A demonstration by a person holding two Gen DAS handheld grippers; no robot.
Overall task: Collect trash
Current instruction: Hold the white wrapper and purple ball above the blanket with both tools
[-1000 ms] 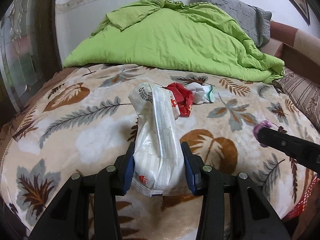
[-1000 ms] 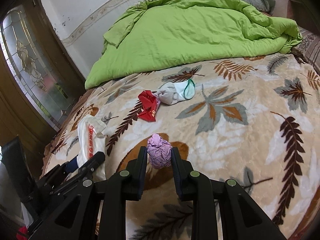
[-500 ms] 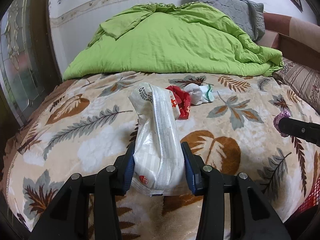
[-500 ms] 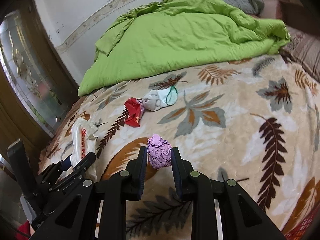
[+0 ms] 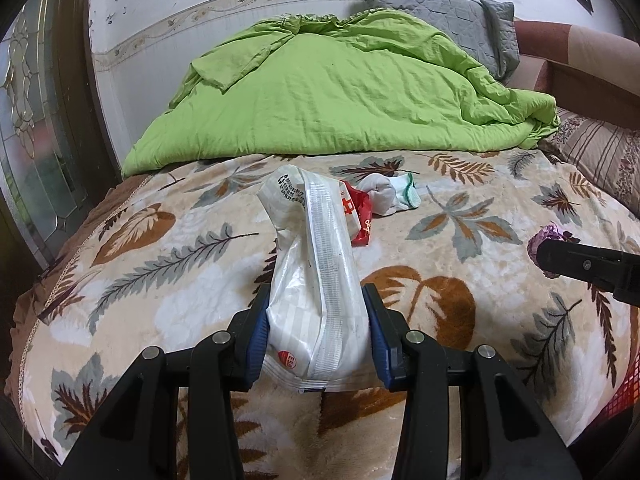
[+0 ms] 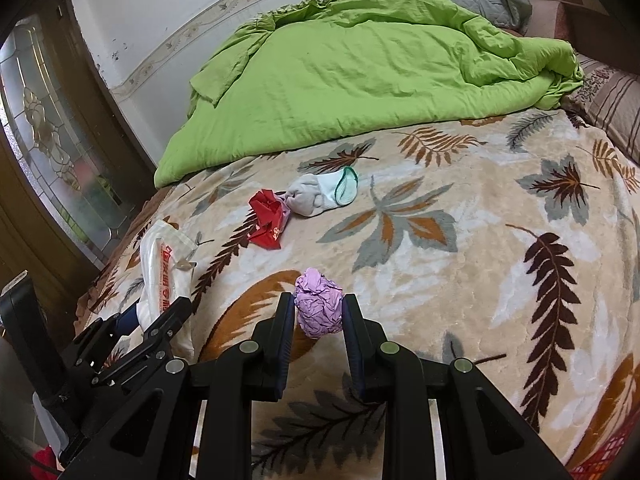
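The white wrapper point(image 5: 316, 296) stands up between the blue pads of the left gripper point(image 5: 316, 332), pinched at its lower part, its crumpled top leaning away over the bed point(image 5: 132, 280). The jaws are partly closed and press into both sides of it. From the right wrist view the same wrapper point(image 6: 164, 276) shows red print down its length, held above the bed's left edge by the left gripper point(image 6: 154, 320).

The right gripper point(image 6: 318, 316) has its jaws drawn in close on a crumpled purple ball point(image 6: 318, 308), which bulges out between the two fingers and sits clear of the blanket. In the left wrist view that ball point(image 5: 548, 238) peeks from behind the black finger of the right gripper point(image 5: 560, 256) near the bed's right edge.

Further in, toward the middle of the bed, a red wrapper point(image 6: 269, 218) lies crumpled on the leaf-patterned blanket, touching a white sock point(image 6: 324, 194) with a green cuff just beside it. Both lie loose, well apart from either gripper.

Behind them a green quilt point(image 6: 360, 80) is heaped across the far end of the bed, with a grey pillow point(image 5: 444, 20) against the wall and a striped pillow point(image 5: 600, 156) at the far right corner.
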